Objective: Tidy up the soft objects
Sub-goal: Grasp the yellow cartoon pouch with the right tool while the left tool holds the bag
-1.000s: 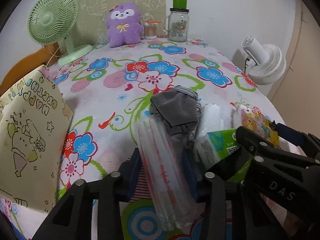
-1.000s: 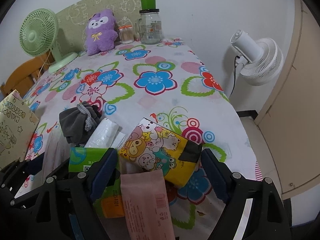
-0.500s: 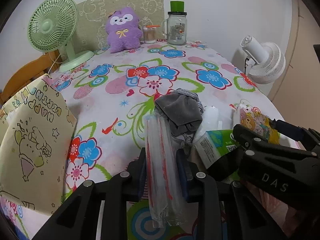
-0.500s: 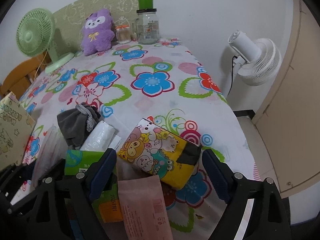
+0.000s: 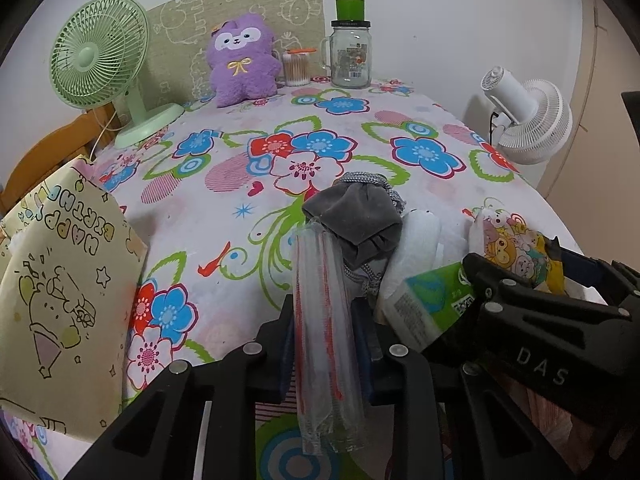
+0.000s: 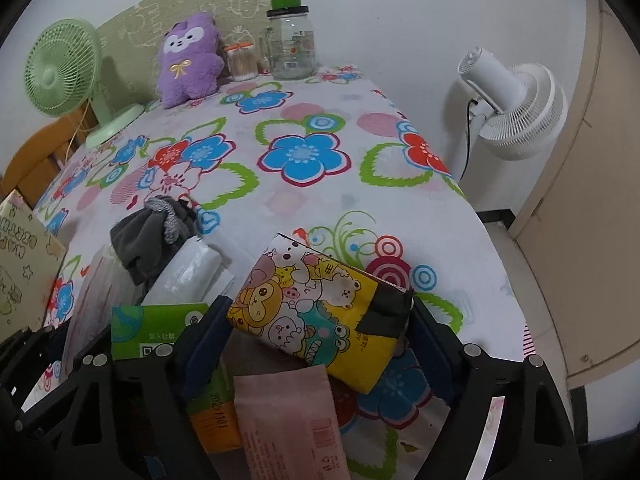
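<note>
My left gripper (image 5: 322,312) is shut on a clear plastic pack with red stripes (image 5: 320,264), which stands up between the pads. Just past it lie a grey drawstring pouch (image 5: 356,216), a white pack (image 5: 416,248) and a green tissue pack (image 5: 428,300). A yellow cartoon tissue pack (image 6: 320,312) lies crosswise in my right gripper (image 6: 320,316). The right jaws are wide and closing, and the pads touch both ends of the pack. A pink packet (image 6: 288,420) lies under it. A purple plush (image 5: 240,64) sits at the far end of the flowered table (image 5: 224,216).
A green fan (image 5: 96,68) stands far left. A glass jar with a green lid (image 5: 352,52) and a cotton swab tub (image 5: 296,66) stand at the back. A white fan (image 5: 528,120) is off the table's right edge. A yellow paper bag (image 5: 60,280) stands at the left.
The left jaws have closed in on the clear striped pack, squeezing it narrow and upright. The right gripper stays around the yellow pack, with little visible difference.
</note>
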`<state>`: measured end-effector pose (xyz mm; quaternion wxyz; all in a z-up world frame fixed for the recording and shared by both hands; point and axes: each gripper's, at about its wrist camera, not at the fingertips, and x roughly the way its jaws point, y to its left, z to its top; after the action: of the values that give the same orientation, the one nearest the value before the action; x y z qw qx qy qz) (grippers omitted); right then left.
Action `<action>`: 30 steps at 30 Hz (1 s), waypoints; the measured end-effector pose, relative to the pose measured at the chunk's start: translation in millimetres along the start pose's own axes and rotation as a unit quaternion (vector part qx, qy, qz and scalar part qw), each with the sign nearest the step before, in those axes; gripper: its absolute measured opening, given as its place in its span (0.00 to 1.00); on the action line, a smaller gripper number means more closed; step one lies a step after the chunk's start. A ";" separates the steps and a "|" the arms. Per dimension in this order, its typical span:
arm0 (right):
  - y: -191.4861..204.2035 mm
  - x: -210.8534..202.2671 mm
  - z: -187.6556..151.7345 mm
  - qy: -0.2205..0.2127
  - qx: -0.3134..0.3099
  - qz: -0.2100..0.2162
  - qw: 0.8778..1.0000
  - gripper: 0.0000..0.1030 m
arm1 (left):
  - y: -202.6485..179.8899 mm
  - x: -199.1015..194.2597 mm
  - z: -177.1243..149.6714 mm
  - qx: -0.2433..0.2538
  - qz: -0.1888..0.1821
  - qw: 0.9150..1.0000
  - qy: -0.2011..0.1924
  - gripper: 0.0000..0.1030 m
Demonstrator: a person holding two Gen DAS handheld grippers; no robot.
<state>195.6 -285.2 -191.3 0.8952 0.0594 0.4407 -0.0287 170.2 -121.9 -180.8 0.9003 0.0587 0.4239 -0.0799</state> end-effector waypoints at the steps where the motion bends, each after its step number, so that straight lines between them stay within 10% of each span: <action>1: 1.1 -1.3 0.1 -0.002 -0.003 -0.001 1.000 0.83 | 0.1 -0.6 -0.1 0.001 0.000 1.000 0.000 0.23; 30: 24.1 -92.6 5.5 -0.080 -0.015 0.012 0.997 0.83 | 13.5 -77.6 2.0 -0.006 0.005 0.997 -0.072 0.22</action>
<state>146.0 -262.2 -112.7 0.9287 0.0487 0.3673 -0.0162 125.6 -101.7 -119.0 0.9292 0.0493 0.3579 -0.0774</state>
